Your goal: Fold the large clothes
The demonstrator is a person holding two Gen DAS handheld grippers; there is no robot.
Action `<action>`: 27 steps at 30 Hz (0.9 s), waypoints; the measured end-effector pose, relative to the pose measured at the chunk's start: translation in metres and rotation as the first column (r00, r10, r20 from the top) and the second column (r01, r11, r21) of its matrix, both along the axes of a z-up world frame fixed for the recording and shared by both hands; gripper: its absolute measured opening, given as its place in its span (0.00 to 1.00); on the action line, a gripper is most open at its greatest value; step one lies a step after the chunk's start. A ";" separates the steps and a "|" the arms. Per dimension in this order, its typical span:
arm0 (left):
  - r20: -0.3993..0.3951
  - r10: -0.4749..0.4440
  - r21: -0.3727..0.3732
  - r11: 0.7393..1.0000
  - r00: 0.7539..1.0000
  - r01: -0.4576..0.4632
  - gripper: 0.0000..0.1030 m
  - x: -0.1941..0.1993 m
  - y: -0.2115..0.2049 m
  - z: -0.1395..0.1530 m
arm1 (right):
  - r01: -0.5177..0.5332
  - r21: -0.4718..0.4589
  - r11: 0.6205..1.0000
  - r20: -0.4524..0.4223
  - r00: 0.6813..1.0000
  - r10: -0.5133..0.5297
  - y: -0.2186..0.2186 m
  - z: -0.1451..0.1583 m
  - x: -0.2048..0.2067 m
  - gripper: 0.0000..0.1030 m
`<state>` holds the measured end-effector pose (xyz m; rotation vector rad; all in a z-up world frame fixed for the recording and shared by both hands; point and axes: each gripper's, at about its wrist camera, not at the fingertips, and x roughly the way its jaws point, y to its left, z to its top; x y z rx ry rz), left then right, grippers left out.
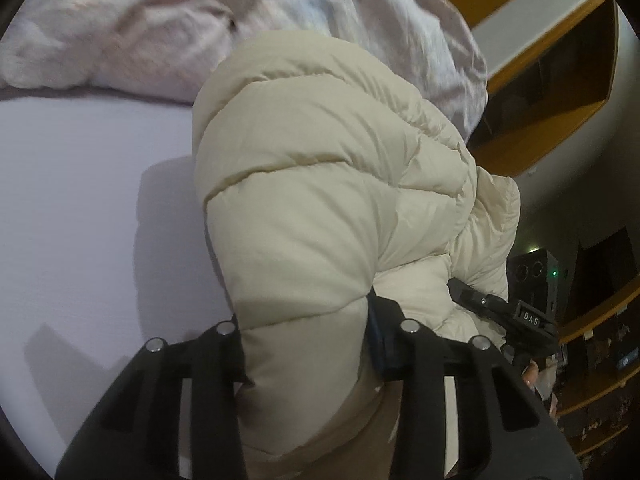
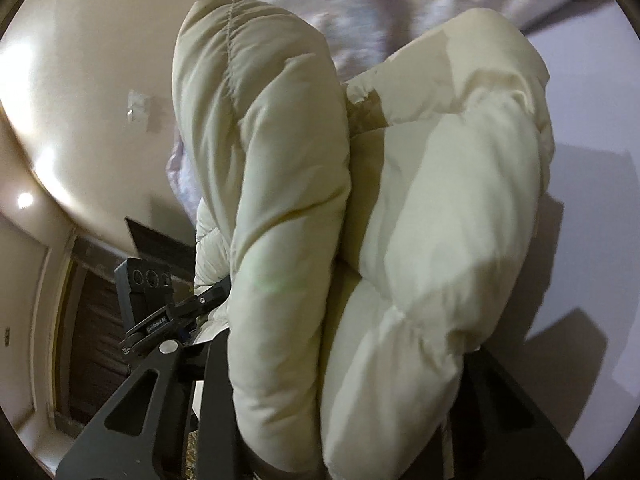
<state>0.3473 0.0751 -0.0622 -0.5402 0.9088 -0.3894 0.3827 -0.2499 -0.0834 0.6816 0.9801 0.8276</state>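
Each pinching a thick bunch of the cream puffer jacket (image 1: 328,184), the left gripper (image 1: 308,344) and right gripper (image 2: 344,392) hold it raised over the bed (image 1: 80,200), seemingly mid-fold; next, lower it flat.

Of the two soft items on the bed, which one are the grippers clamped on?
The cream quilted puffer jacket, gripped by both the left gripper and right gripper. The pinkish fluffy blanket lies untouched behind it.

Left wrist view close behind puffer jacket (image 1: 320,184), facing bed (image 1: 80,200), right wrist view equally close, both share jacket and bed.
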 end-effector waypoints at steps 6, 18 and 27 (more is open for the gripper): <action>0.045 0.097 0.010 0.995 0.994 -0.098 0.38 -0.027 0.062 0.013 | -0.080 -0.015 0.997 0.058 0.995 0.081 0.057 0.015 0.008 0.29; 0.033 0.167 0.144 0.975 0.985 -0.170 0.49 -0.023 0.095 -0.017 | -0.073 -0.122 0.990 0.050 0.996 0.080 0.106 -0.012 0.038 0.31; 0.081 0.213 0.335 0.914 0.974 -0.228 0.77 -0.033 0.087 -0.011 | 0.079 -0.384 0.920 0.120 0.992 -0.035 0.090 0.004 0.018 0.82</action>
